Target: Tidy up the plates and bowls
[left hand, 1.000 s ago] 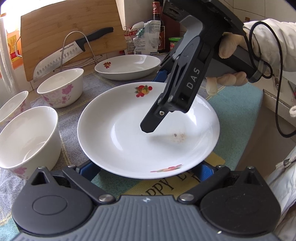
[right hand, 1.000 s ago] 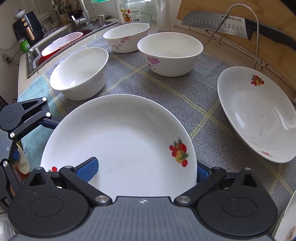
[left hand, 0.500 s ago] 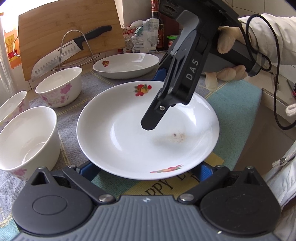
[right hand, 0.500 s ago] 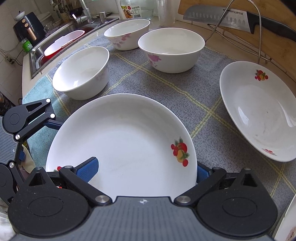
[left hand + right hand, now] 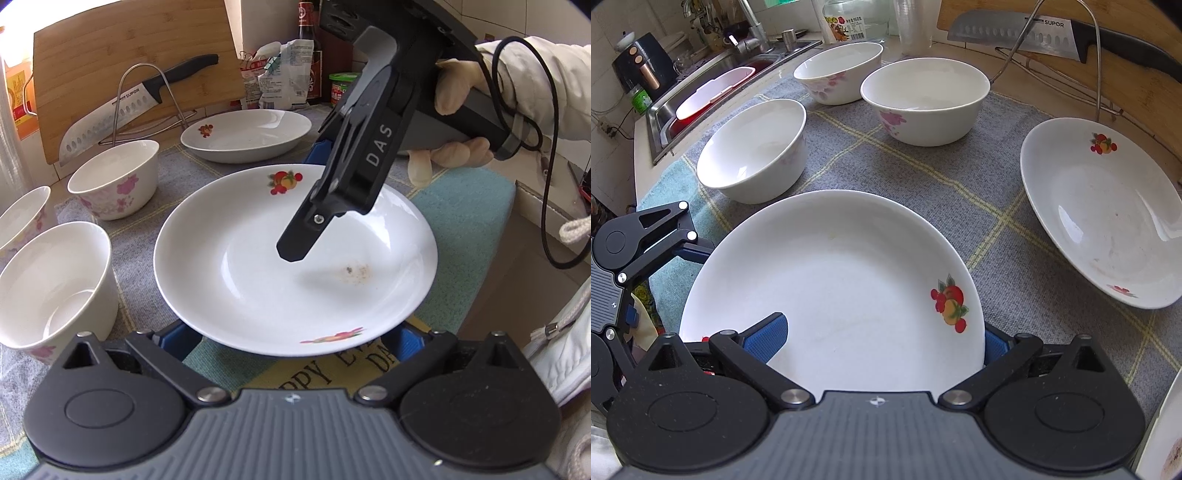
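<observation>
A white plate with fruit prints (image 5: 258, 266) (image 5: 849, 288) lies over a teal mat. My right gripper (image 5: 303, 206) (image 5: 879, 343) stands open astride its far rim. One finger hangs over the plate's inside, and the other blue pad is outside, behind the rim. My left gripper (image 5: 291, 339) is open at the near rim, which overlaps the tips of its blue pads. A second plate of the same kind (image 5: 251, 136) (image 5: 1100, 221) rests on the grey cloth. Three floral bowls (image 5: 753, 147) (image 5: 923, 99) (image 5: 838, 70) stand upright on the cloth.
A knife (image 5: 122, 110) lies on a wire rack in front of a wooden board (image 5: 129, 48). Bottles and packets (image 5: 291, 74) stand at the back. A sink (image 5: 713, 92) lies beyond the bowls. The counter edge (image 5: 517, 206) drops off beside a gloved hand (image 5: 458, 122).
Both grippers have shifted only slightly. The plate keeps its place between their fingers, and the bowls and second plate have not moved.
</observation>
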The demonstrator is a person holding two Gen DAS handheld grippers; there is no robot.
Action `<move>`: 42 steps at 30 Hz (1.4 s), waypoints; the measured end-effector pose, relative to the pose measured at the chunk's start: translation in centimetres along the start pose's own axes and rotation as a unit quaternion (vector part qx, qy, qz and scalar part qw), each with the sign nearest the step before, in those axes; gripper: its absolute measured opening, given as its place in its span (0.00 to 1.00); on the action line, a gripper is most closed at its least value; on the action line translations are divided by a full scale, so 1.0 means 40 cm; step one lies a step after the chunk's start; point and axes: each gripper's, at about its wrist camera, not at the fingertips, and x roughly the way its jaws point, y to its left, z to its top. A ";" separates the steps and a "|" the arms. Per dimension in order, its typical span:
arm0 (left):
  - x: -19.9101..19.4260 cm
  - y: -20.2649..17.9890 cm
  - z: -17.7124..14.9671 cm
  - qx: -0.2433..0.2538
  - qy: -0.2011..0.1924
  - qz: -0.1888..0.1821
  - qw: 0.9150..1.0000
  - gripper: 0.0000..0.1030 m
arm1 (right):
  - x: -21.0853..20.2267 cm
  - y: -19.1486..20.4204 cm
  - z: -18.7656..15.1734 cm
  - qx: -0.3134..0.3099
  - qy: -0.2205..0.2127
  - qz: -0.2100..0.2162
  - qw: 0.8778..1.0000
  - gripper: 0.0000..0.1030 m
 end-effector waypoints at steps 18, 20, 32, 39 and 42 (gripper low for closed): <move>0.032 -0.057 0.122 0.034 -0.009 -0.016 0.999 0.98 | -0.136 -0.092 -0.070 0.024 -0.039 -0.021 0.999 1.00; 0.044 -0.066 0.140 0.040 -0.010 -0.020 0.999 0.98 | -0.153 -0.110 -0.083 0.030 -0.044 -0.025 0.998 1.00; 0.147 -0.139 0.255 0.073 -0.020 -0.053 0.996 0.98 | -0.252 -0.234 -0.163 0.068 -0.066 -0.064 0.993 1.00; 0.214 -0.188 0.311 0.088 -0.019 -0.074 0.993 0.98 | -0.290 -0.310 -0.208 0.092 -0.073 -0.083 0.990 1.00; 0.242 -0.205 0.335 0.091 -0.018 -0.083 0.992 0.98 | -0.302 -0.340 -0.226 0.100 -0.075 -0.089 0.988 1.00</move>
